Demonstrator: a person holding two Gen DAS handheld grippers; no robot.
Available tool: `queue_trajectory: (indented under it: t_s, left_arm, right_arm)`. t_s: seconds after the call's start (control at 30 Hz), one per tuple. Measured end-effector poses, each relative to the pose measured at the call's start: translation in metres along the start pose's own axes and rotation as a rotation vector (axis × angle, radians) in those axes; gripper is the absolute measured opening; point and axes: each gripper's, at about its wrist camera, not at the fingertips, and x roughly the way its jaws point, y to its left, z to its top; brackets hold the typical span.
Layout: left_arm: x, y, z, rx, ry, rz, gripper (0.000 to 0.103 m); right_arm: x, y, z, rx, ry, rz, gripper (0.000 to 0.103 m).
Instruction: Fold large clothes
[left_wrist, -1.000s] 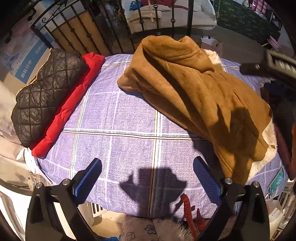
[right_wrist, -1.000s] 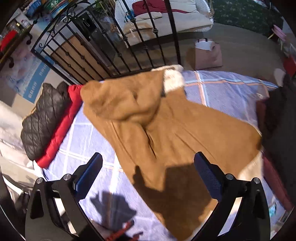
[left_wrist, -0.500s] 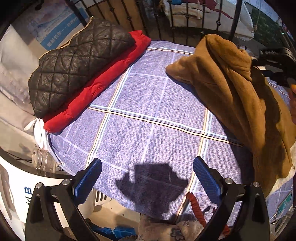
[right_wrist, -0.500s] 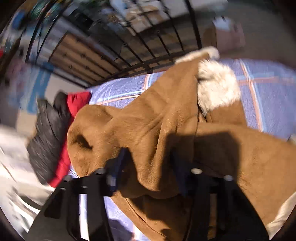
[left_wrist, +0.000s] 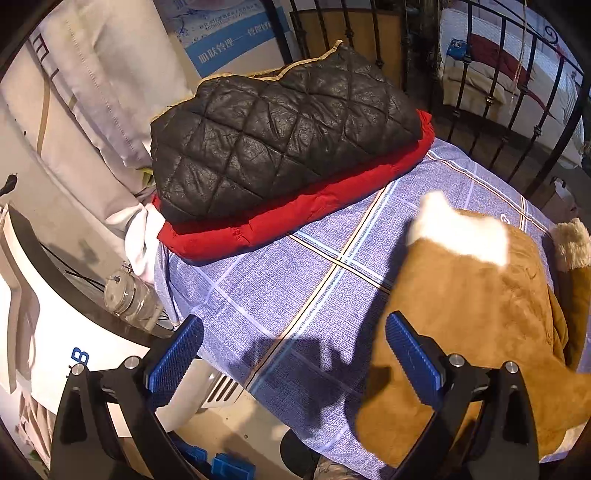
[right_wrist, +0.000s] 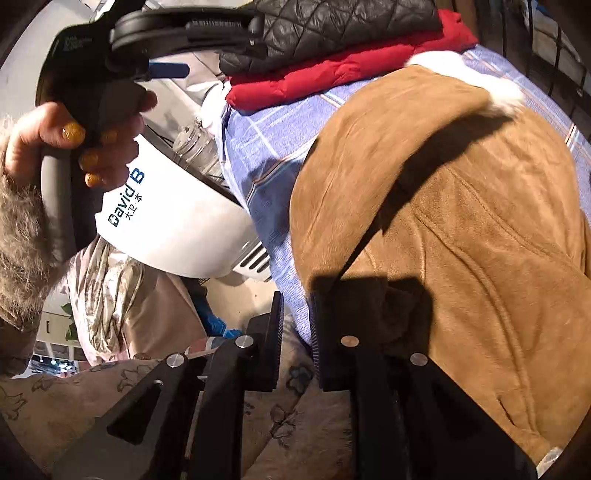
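A brown suede coat (left_wrist: 472, 310) with white fleece lining lies on the blue checked cloth (left_wrist: 303, 280) of the table, at the right in the left wrist view. It fills the right of the right wrist view (right_wrist: 461, 206). My left gripper (left_wrist: 291, 354) is open and empty above the table's near edge, its right pad beside the coat's edge. My right gripper (right_wrist: 297, 325) is nearly shut at the coat's near edge; I cannot tell whether cloth is between its jaws. The hand-held left gripper (right_wrist: 110, 55) also shows in the right wrist view.
A folded black quilted jacket (left_wrist: 273, 133) lies on a folded red jacket (left_wrist: 295, 218) at the table's far left. A white appliance (right_wrist: 166, 214) and a clear jar (left_wrist: 129, 295) stand left of the table. A black iron railing (left_wrist: 498, 110) runs behind.
The right gripper has closed and come down to the coat's near edge. The coat now lies nearer the front edge. The left gripper has swung left toward the folded jackets and stays open.
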Motion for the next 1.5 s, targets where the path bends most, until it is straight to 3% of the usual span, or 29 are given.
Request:
queue_trajectory:
  t_s: [0.07,0.1,0.13,0.17,0.2,0.3,0.37,0.43,0.5,0.6,0.67,0.7,0.77,0.8,0.87,0.9,0.93,0.97,1.07,1.23,1.3,1.4,1.5]
  left_arm:
    - [0.005,-0.001,-0.008,-0.01,0.021,-0.025,0.097]
    - [0.009,-0.003,-0.013,-0.012,0.034,-0.044,0.097]
    - [0.013,-0.006,-0.02,-0.011,0.053,-0.06,0.097]
    - [0.018,-0.011,-0.026,-0.008,0.073,-0.076,0.097]
    - [0.023,-0.016,-0.032,-0.002,0.088,-0.091,0.097]
    - [0.036,-0.038,-0.044,0.029,0.125,-0.151,0.097]
    - [0.044,-0.057,-0.046,0.08,0.132,-0.195,0.097]
    - [0.052,-0.073,-0.047,0.139,0.109,-0.19,0.097]
    - [0.067,-0.083,-0.05,0.173,0.129,-0.13,0.097]
    - [0.098,-0.094,-0.061,0.17,0.214,-0.105,0.098]
    - [0.108,-0.103,-0.068,0.187,0.215,-0.077,0.098]
    - [0.112,-0.111,-0.072,0.228,0.207,-0.025,0.098]
    - [0.124,-0.13,-0.082,0.343,0.199,0.122,0.096]
    - [0.13,-0.135,-0.086,0.376,0.196,0.155,0.094]
    - [0.136,-0.134,-0.089,0.366,0.217,0.126,0.072]
    - [0.137,-0.133,-0.089,0.35,0.238,0.1,0.065]
    - [0.137,-0.132,-0.087,0.346,0.253,0.069,0.046]
    - [0.134,-0.131,-0.085,0.351,0.255,0.061,0.035]
    - [0.123,-0.13,-0.075,0.36,0.225,0.058,0.022]
    - [0.079,-0.119,-0.032,0.319,0.083,0.027,0.016]
    - [0.051,-0.117,-0.009,0.318,-0.014,0.028,0.016]
    - [0.007,-0.12,0.029,0.321,-0.203,0.031,0.015]
    - [-0.037,-0.133,0.071,0.334,-0.379,0.026,0.015]
  right_arm:
    - [-0.029,-0.011,0.005,0.043,-0.089,-0.033,0.018]
    - [-0.044,-0.021,0.009,0.07,-0.13,-0.036,0.038]
    - [-0.064,-0.034,0.014,0.112,-0.183,-0.055,0.078]
    - [-0.081,-0.048,0.017,0.145,-0.235,-0.079,0.093]
    - [-0.096,-0.066,0.02,0.168,-0.273,-0.109,0.098]
    - [-0.125,-0.13,0.026,0.258,-0.289,-0.309,0.098]
    - [-0.143,-0.196,0.016,0.376,-0.277,-0.419,0.098]
    - [-0.154,-0.253,0.003,0.482,-0.282,-0.527,0.098]
    - [-0.145,-0.3,-0.007,0.562,-0.226,-0.62,0.098]
    - [-0.117,-0.343,-0.02,0.625,-0.111,-0.644,0.098]
    - [-0.086,-0.352,-0.021,0.623,-0.041,-0.632,0.098]
    - [-0.072,-0.356,-0.023,0.6,-0.004,-0.654,0.097]
    - [-0.05,-0.348,-0.028,0.583,0.024,-0.699,0.077]
    - [-0.049,-0.349,-0.032,0.6,-0.009,-0.642,0.046]
    - [-0.058,-0.343,-0.036,0.62,-0.056,-0.634,0.031]
    - [-0.067,-0.34,-0.036,0.609,-0.07,-0.649,0.015]
    - [-0.078,-0.337,-0.037,0.607,-0.092,-0.651,0.014]
    - [-0.093,-0.337,-0.039,0.616,-0.126,-0.639,0.014]
    - [-0.154,-0.338,-0.051,0.659,-0.247,-0.65,0.011]
    - [-0.266,-0.318,-0.094,0.694,-0.451,-0.75,0.01]
    - [-0.301,-0.304,-0.112,0.708,-0.529,-0.73,0.009]
    - [-0.327,-0.269,-0.121,0.631,-0.587,-0.83,0.009]
    - [-0.35,-0.26,-0.143,0.705,-0.71,-0.798,0.009]
